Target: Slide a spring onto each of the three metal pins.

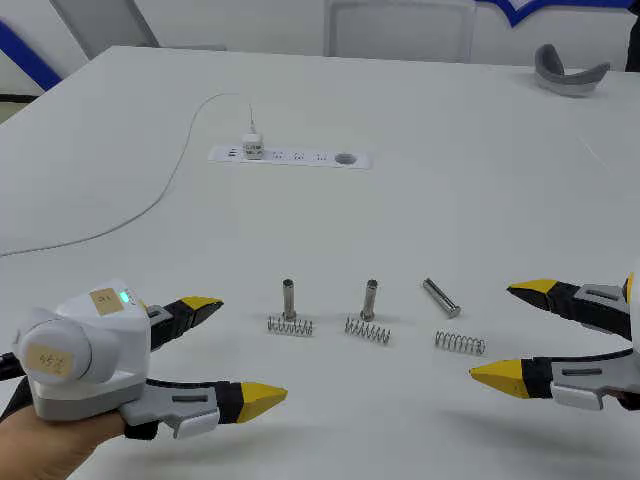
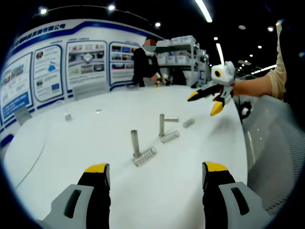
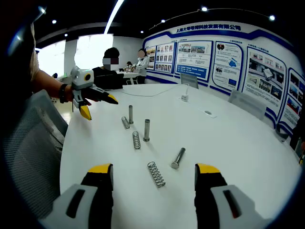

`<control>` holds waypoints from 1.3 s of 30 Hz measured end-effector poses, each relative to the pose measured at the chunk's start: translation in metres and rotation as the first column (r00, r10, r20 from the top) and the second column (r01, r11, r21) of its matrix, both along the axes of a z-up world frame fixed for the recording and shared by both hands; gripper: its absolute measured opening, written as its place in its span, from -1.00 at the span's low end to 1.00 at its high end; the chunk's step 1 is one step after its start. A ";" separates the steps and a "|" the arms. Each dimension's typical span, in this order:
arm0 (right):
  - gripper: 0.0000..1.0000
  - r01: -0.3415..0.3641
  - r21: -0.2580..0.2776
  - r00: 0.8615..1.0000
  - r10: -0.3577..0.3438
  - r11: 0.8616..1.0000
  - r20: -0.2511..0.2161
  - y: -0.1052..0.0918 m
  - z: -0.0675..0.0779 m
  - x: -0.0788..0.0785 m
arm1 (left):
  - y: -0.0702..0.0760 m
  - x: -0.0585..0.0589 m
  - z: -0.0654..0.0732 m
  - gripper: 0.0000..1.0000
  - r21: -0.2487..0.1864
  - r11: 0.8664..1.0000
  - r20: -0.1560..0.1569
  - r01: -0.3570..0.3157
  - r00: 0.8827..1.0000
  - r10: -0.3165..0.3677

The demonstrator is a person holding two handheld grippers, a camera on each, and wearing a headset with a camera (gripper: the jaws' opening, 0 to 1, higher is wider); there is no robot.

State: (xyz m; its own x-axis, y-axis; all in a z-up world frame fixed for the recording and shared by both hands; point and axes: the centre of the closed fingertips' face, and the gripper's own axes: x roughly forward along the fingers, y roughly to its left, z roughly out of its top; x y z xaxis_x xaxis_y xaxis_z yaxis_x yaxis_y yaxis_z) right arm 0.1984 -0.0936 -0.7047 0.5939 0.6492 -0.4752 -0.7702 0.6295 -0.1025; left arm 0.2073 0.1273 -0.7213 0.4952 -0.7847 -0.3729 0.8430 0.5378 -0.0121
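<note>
Head view: left gripper at lower left and right gripper at lower right both have jaws spread wide, holding nothing, flanking the row of parts on the white table, likely staged for a first pick. First pin and second pin stand upright mid-frame, each with a spring flat just in front (first spring, second spring); third pin lies on its side right of centre, third spring just below it. No spring is on a pin yet, and I'd guess the lying pin needs standing up or holding first.
</note>
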 end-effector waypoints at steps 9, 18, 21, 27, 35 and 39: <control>0.39 0.007 -0.004 1.000 -0.007 1.000 -0.007 -0.002 -0.001 0.001 | 0.000 0.000 0.000 0.61 0.000 1.000 -0.001 0.000 1.000 0.000; 0.37 0.011 0.000 1.000 -0.011 1.000 -0.011 -0.002 -0.001 0.002 | -0.001 0.001 -0.001 0.61 -0.001 1.000 -0.004 0.003 1.000 -0.003; 0.35 0.021 0.009 1.000 -0.021 1.000 -0.017 -0.002 0.001 0.003 | -0.001 0.002 -0.001 0.62 -0.002 1.000 -0.002 0.000 1.000 0.000; 0.29 0.038 0.014 0.999 -0.038 0.999 -0.030 -0.004 0.002 0.004 | -0.001 0.002 -0.001 0.62 -0.002 1.000 -0.002 -0.001 1.000 0.001; 0.23 0.056 0.011 0.998 -0.056 0.998 -0.036 -0.005 0.006 0.012 | 0.000 0.002 -0.001 0.62 -0.003 1.000 -0.003 -0.005 1.000 0.005; 0.19 0.064 -0.006 0.997 -0.064 0.998 -0.041 -0.006 0.007 0.019 | 0.000 0.002 -0.001 0.62 -0.003 1.000 -0.003 -0.006 1.000 0.006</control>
